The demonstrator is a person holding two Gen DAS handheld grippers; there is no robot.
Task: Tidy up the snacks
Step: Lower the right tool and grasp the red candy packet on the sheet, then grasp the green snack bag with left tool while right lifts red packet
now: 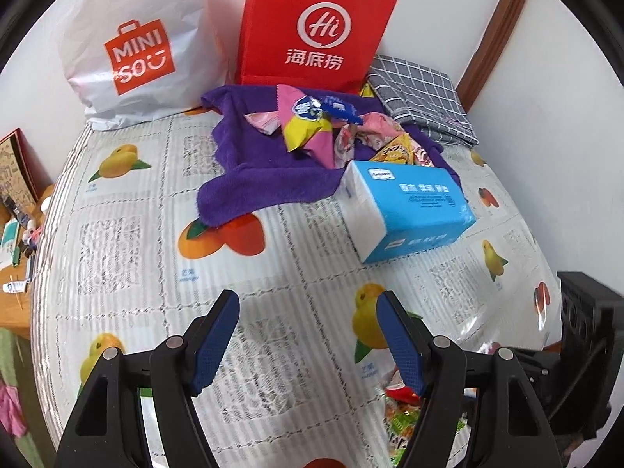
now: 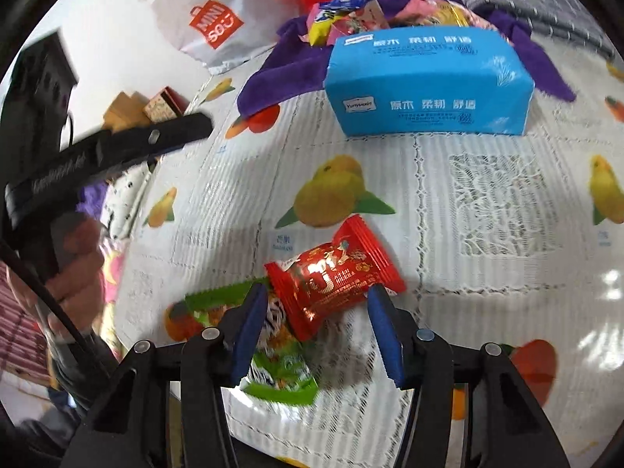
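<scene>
A table under a clear-covered fruit-print tablecloth (image 1: 128, 257) is seen from both wrist views, and the blue tissue pack (image 2: 425, 82) serves as the landmark. Just behind the tissue pack, on a rumpled purple towel (image 1: 249, 191), a pile of snack packets (image 1: 312, 124) is heaped, yellow, pink and blue wrappers among them; the near end of the towel is touched by the pack. Farther behind the pack a red paper bag (image 1: 316, 27) is stood upright, with a white plastic shopping bag (image 1: 132, 46) beside it and a folded grey checked cloth (image 1: 421, 97) on the bag's other side.

Well in front of the tissue pack, a red snack packet (image 2: 331, 277) is laid partly over a green snack packet (image 2: 273, 355) on the tablecloth. The right gripper (image 2: 314, 312) is lowered over these two: its blue fingers (image 2: 249, 323) are parted, the red packet lies between them, and the left-hand pad is set at the edge of the wrappers, but no firm pinch can be made out, so the fingers are taken as released.

The left gripper (image 1: 308, 327) is held over bare tablecloth in front of the tissue pack, its fingers (image 1: 216, 335) spread apart with nothing between them. In the right wrist view this gripper and the hand (image 2: 74, 269) carrying it are glimpsed, blurred, at the left edge
</scene>
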